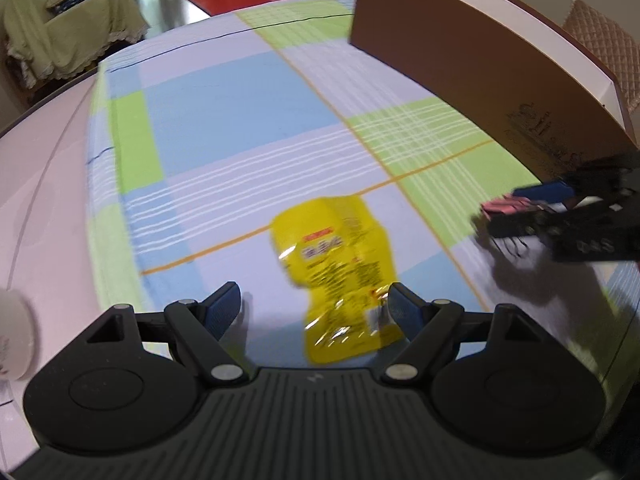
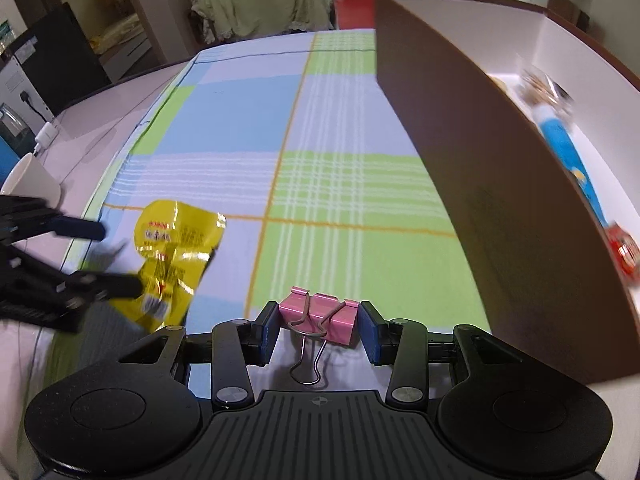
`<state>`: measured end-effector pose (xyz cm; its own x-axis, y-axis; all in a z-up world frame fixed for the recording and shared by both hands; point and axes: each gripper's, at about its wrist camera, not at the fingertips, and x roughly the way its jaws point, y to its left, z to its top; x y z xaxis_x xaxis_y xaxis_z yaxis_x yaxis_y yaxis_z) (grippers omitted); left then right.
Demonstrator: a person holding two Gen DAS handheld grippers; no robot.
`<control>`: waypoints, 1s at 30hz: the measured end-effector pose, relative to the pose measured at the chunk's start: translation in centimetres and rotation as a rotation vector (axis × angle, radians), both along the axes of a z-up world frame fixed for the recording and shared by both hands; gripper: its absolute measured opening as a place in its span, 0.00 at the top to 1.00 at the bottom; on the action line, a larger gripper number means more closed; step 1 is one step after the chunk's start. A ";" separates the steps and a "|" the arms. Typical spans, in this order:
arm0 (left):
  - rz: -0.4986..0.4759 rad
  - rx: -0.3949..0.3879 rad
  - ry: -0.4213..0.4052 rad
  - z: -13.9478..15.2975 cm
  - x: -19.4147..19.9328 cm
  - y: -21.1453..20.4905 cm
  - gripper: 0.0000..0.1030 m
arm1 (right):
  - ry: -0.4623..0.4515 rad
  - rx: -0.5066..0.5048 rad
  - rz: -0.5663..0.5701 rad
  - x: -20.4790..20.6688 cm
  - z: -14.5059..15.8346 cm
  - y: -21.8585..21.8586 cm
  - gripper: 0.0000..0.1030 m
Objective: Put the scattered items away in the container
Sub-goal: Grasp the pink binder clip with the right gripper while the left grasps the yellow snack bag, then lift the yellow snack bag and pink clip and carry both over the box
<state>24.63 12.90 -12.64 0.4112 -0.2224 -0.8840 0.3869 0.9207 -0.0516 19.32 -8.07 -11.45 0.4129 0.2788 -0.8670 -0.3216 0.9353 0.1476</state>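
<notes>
Two items outside the box (image 2: 500,208): pink clip (image 2: 320,316) pinched in right tongs (image 2: 318,334), yellow packet (image 1: 340,264) between spread left tongs (image 1: 316,308); several already inside.

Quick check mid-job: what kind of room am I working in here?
Most likely a home living room. A sofa under a pale green cover stands behind the table, which has a checked tablecloth, and a white cup sits near the table's edge.
</notes>
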 end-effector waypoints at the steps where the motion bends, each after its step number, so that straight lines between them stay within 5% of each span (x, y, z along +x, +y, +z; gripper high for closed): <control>1: 0.000 -0.001 -0.010 -0.3 0.2 -0.4 0.24 | 0.005 0.005 -0.006 -0.3 0.1 -0.3 0.60; 7: -0.004 0.029 -0.069 -2.3 -0.1 -2.2 0.39 | 0.014 0.033 -0.038 -2.1 0.7 -1.9 0.60; 13: 0.027 0.025 -0.100 -1.2 -2.4 -2.1 0.58 | -0.008 0.051 -0.035 -3.8 1.3 -2.6 0.60; 21: 0.000 0.041 -0.099 0.9 -5.6 -2.8 0.66 | -0.048 0.077 0.002 -5.5 2.3 -3.3 0.60; 24: -0.004 0.024 -0.119 2.4 -6.6 -3.1 0.82 | -0.066 0.078 0.008 -6.0 2.9 -4.1 0.60; 25: -0.004 0.015 -0.126 3.0 -6.8 -3.1 0.95 | -0.071 0.079 0.010 -6.1 3.0 -4.4 0.60; 30: -0.002 0.086 -0.111 2.9 -6.9 -4.4 0.93 | -0.067 0.082 0.021 -6.7 3.2 -6.0 0.60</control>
